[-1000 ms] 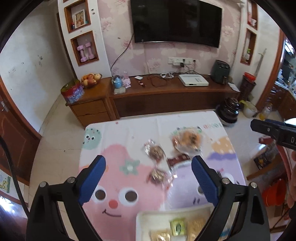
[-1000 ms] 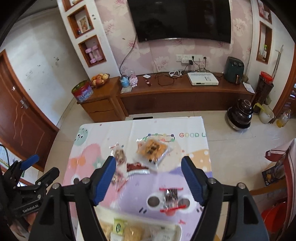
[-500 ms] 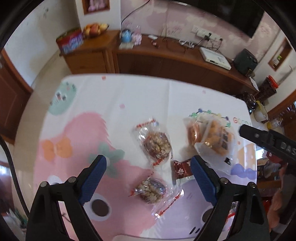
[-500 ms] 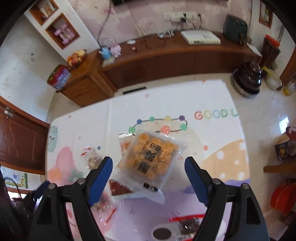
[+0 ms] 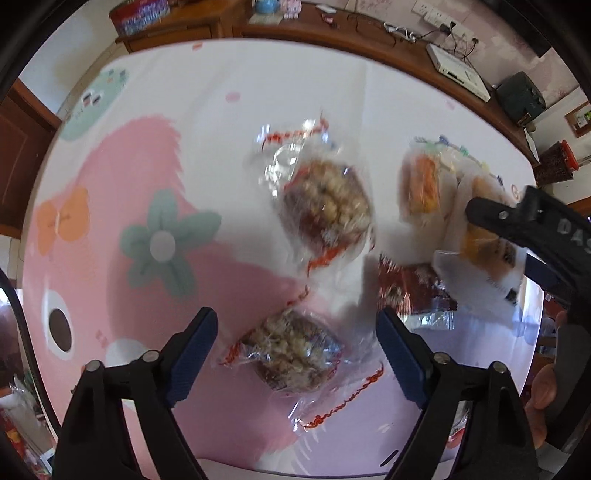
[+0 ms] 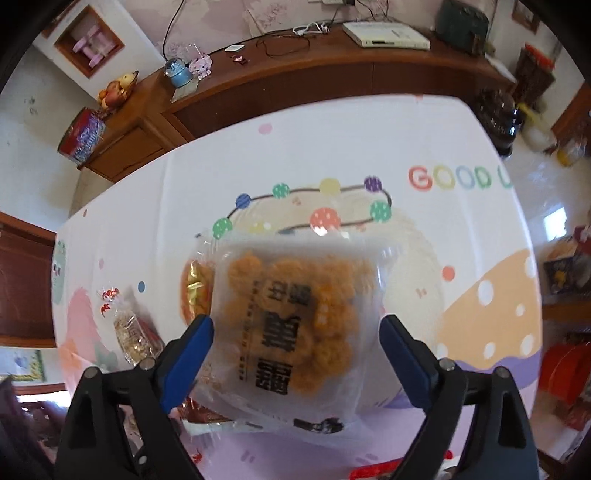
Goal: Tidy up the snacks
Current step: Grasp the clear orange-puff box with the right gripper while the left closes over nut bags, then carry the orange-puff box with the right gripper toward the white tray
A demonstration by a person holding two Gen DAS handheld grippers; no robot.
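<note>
My left gripper (image 5: 297, 347) is open, its blue fingers on either side of a clear-wrapped nut cake (image 5: 291, 356) on the cartoon tablecloth (image 5: 147, 155). A second nut cake (image 5: 325, 210) lies further off. My right gripper (image 6: 297, 349) is open around a white-wrapped orange pastry pack (image 6: 295, 328) with black print. A second orange pastry (image 6: 194, 291) lies under its left edge. The right gripper also shows in the left wrist view (image 5: 532, 229), over the pastry packs (image 5: 476, 236). A dark red packet (image 5: 410, 291) lies between the snacks.
A white tray rim (image 5: 236, 469) shows at the near table edge. A wooden sideboard (image 6: 332, 62) stands behind the table with a fruit bowl (image 6: 118, 86), a red tin (image 6: 81, 138) and a white box (image 6: 384, 35). A red packet (image 6: 373, 470) lies near the right gripper.
Both grippers have dropped close to the table. The left now straddles the near nut cake and the right straddles the orange pastry pack. Both stay open.
</note>
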